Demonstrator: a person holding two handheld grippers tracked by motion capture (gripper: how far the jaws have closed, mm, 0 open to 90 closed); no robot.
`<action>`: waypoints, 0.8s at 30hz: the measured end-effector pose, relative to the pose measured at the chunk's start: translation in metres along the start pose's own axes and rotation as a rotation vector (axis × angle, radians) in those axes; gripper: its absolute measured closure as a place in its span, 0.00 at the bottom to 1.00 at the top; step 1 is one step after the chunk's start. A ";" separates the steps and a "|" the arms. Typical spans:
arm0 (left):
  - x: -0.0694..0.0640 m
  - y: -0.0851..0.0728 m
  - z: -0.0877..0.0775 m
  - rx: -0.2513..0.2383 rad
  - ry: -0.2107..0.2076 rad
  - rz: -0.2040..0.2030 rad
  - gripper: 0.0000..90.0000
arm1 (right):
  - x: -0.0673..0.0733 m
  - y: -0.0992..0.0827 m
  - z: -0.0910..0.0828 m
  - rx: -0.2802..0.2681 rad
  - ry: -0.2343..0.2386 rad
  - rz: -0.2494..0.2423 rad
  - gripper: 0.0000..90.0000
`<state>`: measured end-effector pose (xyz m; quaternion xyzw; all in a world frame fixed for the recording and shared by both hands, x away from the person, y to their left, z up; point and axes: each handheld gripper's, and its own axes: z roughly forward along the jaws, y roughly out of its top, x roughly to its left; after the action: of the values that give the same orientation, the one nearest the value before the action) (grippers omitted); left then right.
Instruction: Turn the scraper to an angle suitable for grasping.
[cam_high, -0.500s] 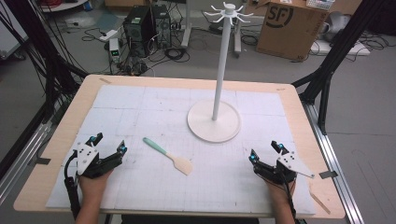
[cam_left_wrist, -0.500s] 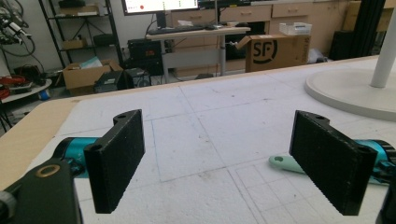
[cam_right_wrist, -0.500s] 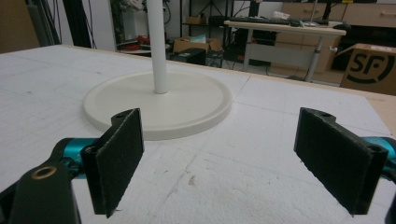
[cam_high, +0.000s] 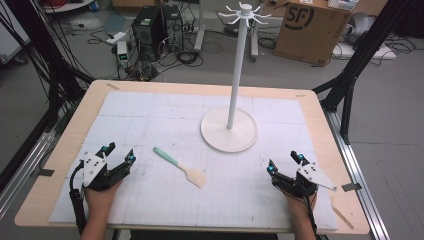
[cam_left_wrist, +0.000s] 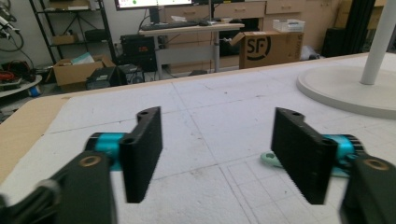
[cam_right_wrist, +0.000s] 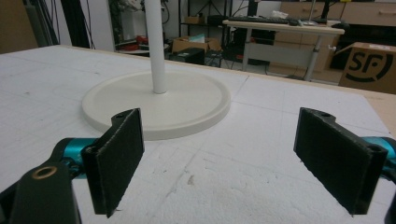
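Observation:
A small spatula (cam_high: 181, 167) with a mint-green handle and a cream blade lies on the white mat, front centre-left. Its handle end (cam_left_wrist: 272, 160) peeks out behind the right jaw in the left gripper view. A white hook stand (cam_high: 230, 126) with a round base rises behind it; the base (cam_right_wrist: 159, 105) lies ahead in the right gripper view. My left gripper (cam_high: 119, 154) rests at the front left, open, nothing between its jaws (cam_left_wrist: 217, 154). At the front right my right gripper (cam_high: 284, 162) is open and holds nothing (cam_right_wrist: 233, 161).
The white mat (cam_high: 165, 115) covers most of the wooden table (cam_high: 320, 117). Black frame legs stand at both sides. On the floor behind are a computer case (cam_high: 150, 25), cables and a cardboard box (cam_high: 310, 27).

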<state>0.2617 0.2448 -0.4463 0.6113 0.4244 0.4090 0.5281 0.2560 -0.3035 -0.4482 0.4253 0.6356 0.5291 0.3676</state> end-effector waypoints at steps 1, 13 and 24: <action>0.000 0.000 0.000 0.000 0.000 0.003 0.42 | 0.000 0.000 0.000 0.000 0.000 0.000 0.17; -0.001 0.000 0.002 0.062 -0.071 0.020 0.91 | 0.000 0.000 0.000 0.002 -0.002 -0.001 0.17; -0.007 0.003 0.008 0.157 -0.123 0.037 1.00 | -0.001 0.000 0.000 -0.002 -0.009 -0.006 0.17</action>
<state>0.2673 0.2358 -0.4446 0.6826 0.4103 0.3459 0.4959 0.2564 -0.3041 -0.4483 0.4255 0.6345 0.5269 0.3725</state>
